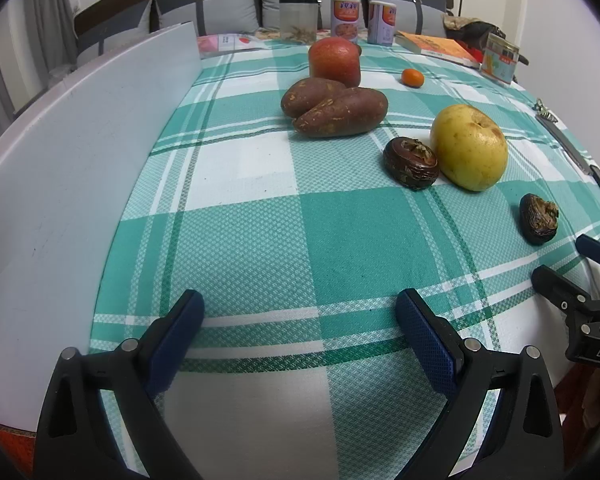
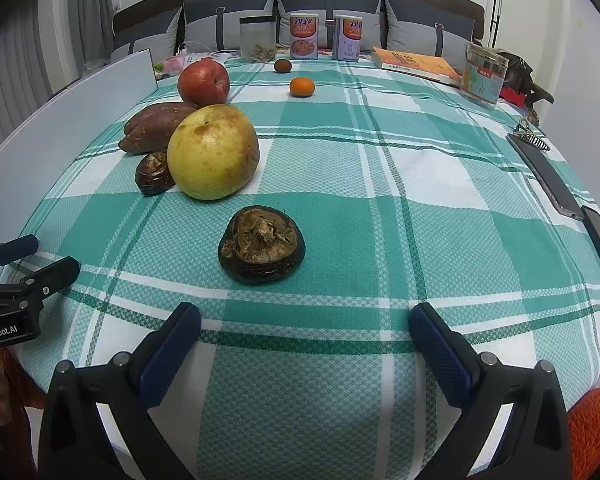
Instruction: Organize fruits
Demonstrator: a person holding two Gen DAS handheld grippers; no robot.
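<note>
Brown water chestnut (image 2: 261,245) ahead of right tool (image 2: 304,336), spread wide, empty.

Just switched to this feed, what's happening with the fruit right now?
Nothing is being handled yet. Both the left gripper and the right gripper hover open and empty over the near edge of the checked tablecloth. The yellow apple, red apple, sweet potatoes, small orange and dark water chestnuts lie scattered, unsorted.
</note>
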